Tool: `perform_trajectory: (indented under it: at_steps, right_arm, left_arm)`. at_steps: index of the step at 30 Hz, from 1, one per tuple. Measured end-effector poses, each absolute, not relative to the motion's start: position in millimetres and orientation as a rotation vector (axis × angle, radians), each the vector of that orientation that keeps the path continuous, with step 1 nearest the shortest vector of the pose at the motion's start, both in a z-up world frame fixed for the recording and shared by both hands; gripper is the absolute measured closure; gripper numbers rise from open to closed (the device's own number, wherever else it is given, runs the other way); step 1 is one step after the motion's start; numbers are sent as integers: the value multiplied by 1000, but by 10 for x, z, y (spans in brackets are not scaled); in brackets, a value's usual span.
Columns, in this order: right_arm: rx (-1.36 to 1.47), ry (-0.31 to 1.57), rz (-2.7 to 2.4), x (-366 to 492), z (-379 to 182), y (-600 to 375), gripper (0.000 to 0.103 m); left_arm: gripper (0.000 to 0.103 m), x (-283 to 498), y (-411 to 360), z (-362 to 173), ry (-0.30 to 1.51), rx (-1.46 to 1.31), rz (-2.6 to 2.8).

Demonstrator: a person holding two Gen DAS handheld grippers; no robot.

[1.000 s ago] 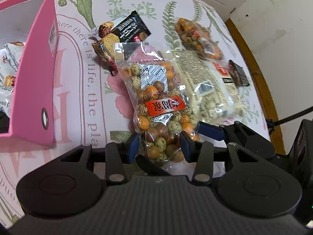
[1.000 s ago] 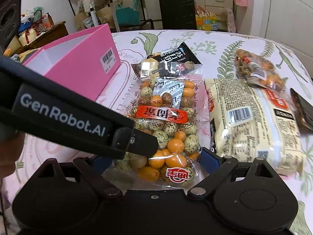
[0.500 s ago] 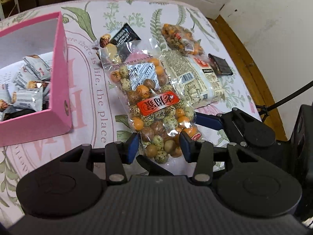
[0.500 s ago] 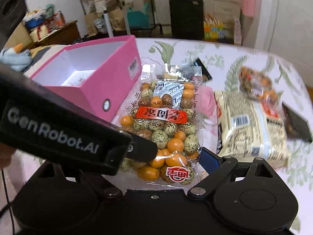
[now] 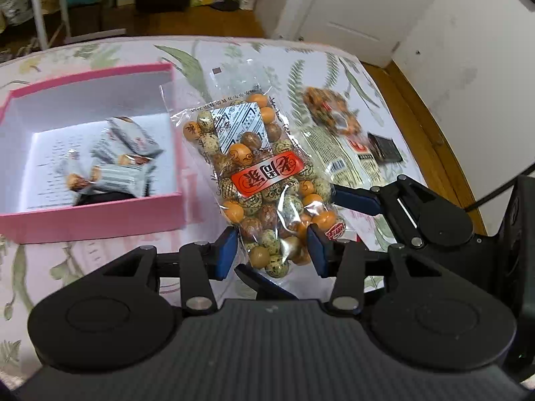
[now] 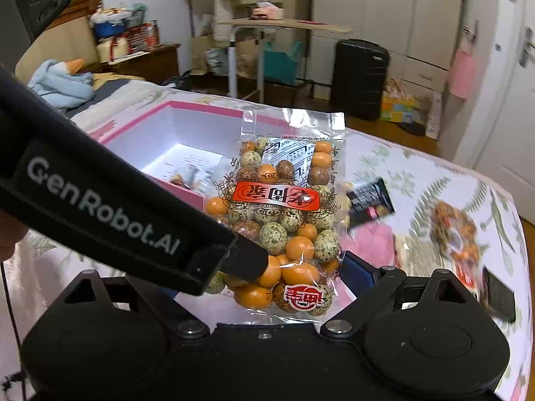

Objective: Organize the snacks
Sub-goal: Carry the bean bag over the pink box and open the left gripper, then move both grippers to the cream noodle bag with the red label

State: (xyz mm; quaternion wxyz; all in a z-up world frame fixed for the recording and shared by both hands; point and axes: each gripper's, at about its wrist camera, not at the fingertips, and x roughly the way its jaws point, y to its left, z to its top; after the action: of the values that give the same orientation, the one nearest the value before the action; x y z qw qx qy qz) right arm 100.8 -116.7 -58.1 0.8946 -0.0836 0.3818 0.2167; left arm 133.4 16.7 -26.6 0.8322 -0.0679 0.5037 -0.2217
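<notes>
A clear bag of orange and speckled coated nuts (image 5: 260,173) with a red label hangs in the air, and both grippers hold its lower end. My left gripper (image 5: 272,250) is shut on the bag. My right gripper (image 6: 287,277) is shut on the same bag (image 6: 284,214); its left finger is hidden behind the left gripper's body. The pink box (image 5: 100,215) lies to the left below, with several grey wrapped snacks (image 5: 117,163) inside. The box also shows behind the bag in the right wrist view (image 6: 200,108).
On the floral tablecloth to the right lie a white packet (image 5: 347,157), a bag of orange mixed snacks (image 5: 331,110) and a small dark packet (image 5: 384,147). A black snack pack (image 6: 367,200) lies near the box. The table's right edge (image 5: 434,140) is close.
Both grippers have lifted the nut bag off the table and carried it left toward the pink box, whose inside has come into view. Both stay closed on the bag.
</notes>
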Motion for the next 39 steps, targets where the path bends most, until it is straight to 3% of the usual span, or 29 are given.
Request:
perform_trajectory:
  at_steps: [11,26,34,39]
  right_arm:
    - [-246,778,522,1325,-377,-594,7]
    - [-288,829,742,2221,-913,584,7]
    - [-162,956,800,2527,-1203,777,5]
    - [-233,944,759,2404,-1190,720,5]
  left_arm:
    - [57,1524,830,-124,1013,-190,-391]
    - [54,2350,1993,-816,1082,-332,-145]
    - [51,2490,2188,-1114,1108,-332,-29]
    - [49,2474,2130,-1099,1078,-262,-9]
